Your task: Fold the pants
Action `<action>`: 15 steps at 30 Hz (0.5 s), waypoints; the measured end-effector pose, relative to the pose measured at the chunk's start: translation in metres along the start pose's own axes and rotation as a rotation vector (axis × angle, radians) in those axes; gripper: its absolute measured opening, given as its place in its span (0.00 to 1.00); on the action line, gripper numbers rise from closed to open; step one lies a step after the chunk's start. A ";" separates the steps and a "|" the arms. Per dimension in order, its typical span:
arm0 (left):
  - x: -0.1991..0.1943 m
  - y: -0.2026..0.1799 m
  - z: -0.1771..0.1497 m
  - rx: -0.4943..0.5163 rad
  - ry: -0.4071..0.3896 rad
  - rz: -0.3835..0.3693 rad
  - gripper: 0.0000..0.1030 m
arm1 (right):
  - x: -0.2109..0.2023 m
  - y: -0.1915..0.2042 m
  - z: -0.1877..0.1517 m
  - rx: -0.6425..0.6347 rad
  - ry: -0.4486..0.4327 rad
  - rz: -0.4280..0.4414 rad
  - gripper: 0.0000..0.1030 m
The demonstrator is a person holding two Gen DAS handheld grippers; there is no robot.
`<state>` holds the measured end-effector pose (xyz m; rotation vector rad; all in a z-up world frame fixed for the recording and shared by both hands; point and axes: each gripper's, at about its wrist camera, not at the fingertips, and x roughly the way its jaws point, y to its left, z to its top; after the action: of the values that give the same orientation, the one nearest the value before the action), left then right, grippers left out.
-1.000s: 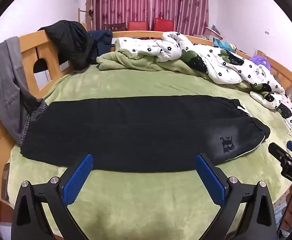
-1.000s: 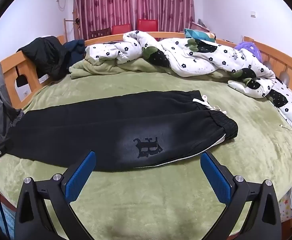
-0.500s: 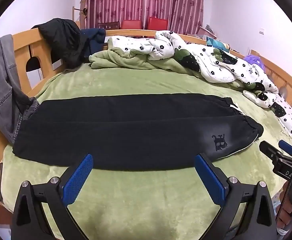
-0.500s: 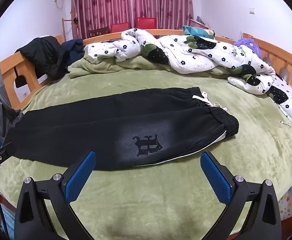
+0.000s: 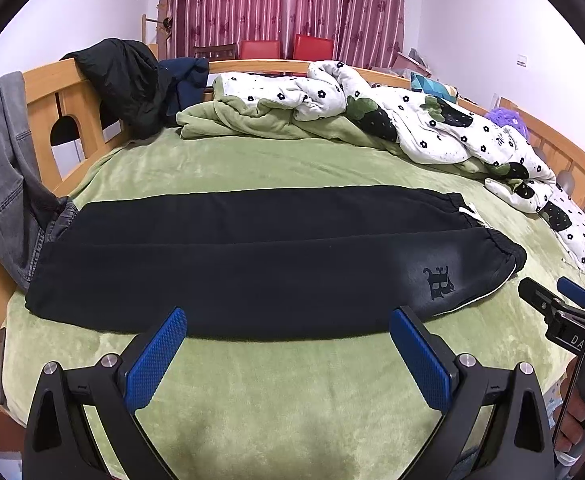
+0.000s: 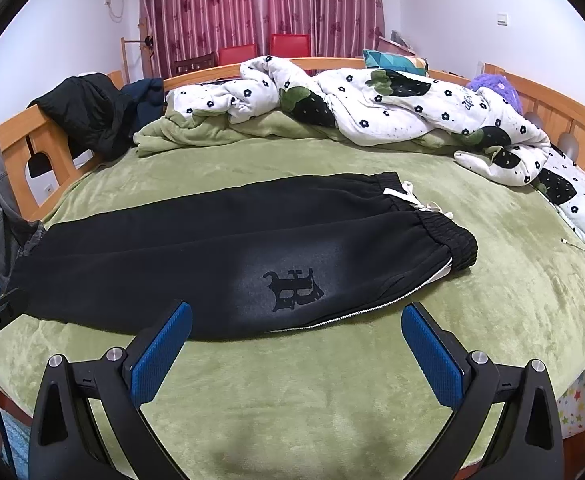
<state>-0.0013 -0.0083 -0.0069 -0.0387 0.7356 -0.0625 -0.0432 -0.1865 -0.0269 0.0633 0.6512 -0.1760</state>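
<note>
Black pants lie flat across the green bed cover, folded lengthwise, legs to the left, waistband with a white drawstring to the right. They also show in the right wrist view, with a dark logo on the near leg. My left gripper is open and empty, hovering just short of the pants' near edge. My right gripper is open and empty, near the logo end. The right gripper also shows at the right edge of the left wrist view.
A white flowered quilt and a green blanket are bunched at the far side. A black jacket and grey jeans hang on the wooden bed rail. A pillow lies at right.
Both grippers have pulled back and risen slightly, so the pants sit a little farther up in both views. Both stay open. The pants have not moved.
</note>
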 end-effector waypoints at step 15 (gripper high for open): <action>0.001 -0.002 -0.002 0.001 -0.001 0.003 1.00 | 0.000 -0.001 0.001 0.002 0.001 -0.002 1.00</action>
<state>-0.0024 -0.0107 -0.0086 -0.0372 0.7346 -0.0603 -0.0431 -0.1877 -0.0263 0.0647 0.6523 -0.1786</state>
